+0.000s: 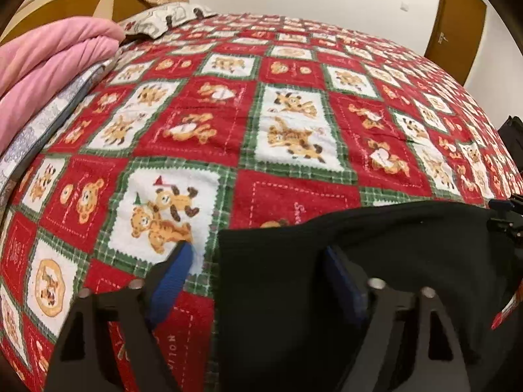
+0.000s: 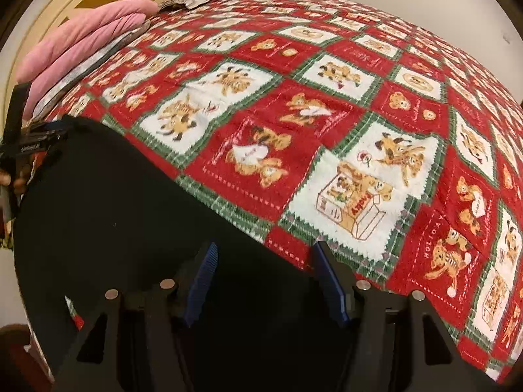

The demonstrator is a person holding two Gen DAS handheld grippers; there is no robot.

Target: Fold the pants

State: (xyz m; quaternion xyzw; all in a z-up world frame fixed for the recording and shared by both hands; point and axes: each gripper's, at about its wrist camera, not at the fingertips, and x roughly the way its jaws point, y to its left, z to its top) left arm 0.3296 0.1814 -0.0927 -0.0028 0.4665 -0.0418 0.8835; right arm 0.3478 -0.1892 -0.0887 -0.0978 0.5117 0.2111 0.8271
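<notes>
Both grippers, left [image 1: 258, 254], right [image 2: 264, 254], tilted down, jaws straddling black pants [image 2: 130, 212].

One black pants [image 1: 376, 254] (spread flat), two grippers [image 1: 258, 261] [image 2: 263, 261].

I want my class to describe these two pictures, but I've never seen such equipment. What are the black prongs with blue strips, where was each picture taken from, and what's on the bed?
There is no robot here. A person holds a two-finger tool in each hand, and a wide-angle camera on each tool looks forward along its fingers. One picture looks past the left gripper, the other past the right gripper. The blue strips are their gripping pads.

On the teddy-bear bedspread lie black pants to be folded, with a pink blanket further back. Both grippers stand open over the pants' edge, and neither pinches the cloth yet.
</notes>
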